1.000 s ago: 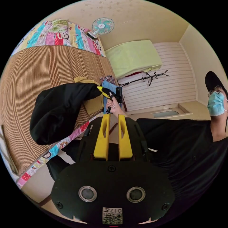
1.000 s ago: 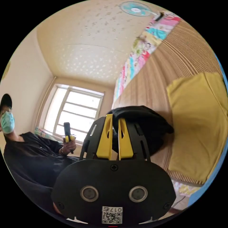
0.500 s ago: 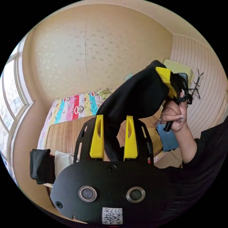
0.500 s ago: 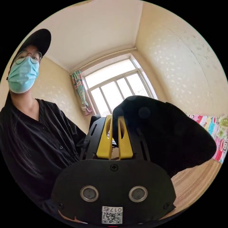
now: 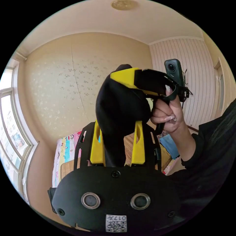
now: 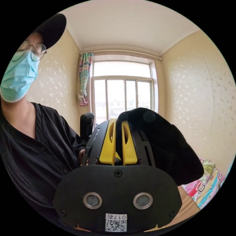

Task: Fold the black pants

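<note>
Up in the air, between both claws: black pants (image 5: 120,108), bunched, lifted clear of the bed (image 5: 67,157) far below.
left claw (image 5: 118,145): jaws spread apart, a hanging fold of the pants runs down between them; cannot tell if either jaw presses on it.
right claw (image 6: 117,145): jaws nearly together, nipping an edge of the pants (image 6: 157,145), rest of the cloth drapes off to the right of it.
right claw, seen from left gripper view (image 5: 130,81): yellow jaws clamped over the top of the bundle, person's hand (image 5: 167,115) on the handle.
handling: soft, limp, light; sags wherever unsupported, no slip risk beyond a thin edge pulling out, nothing fragile.
where to hold: judged best at waistband corners or hem corners, one per claw, well apart so the cloth hangs flat; the present bunched grip gives no clean fold line.
risk: the left claw may catch several layers at once.
bed: striped mat (image 6: 189,209), patterned sheet (image 6: 209,177) near right edge.
</note>
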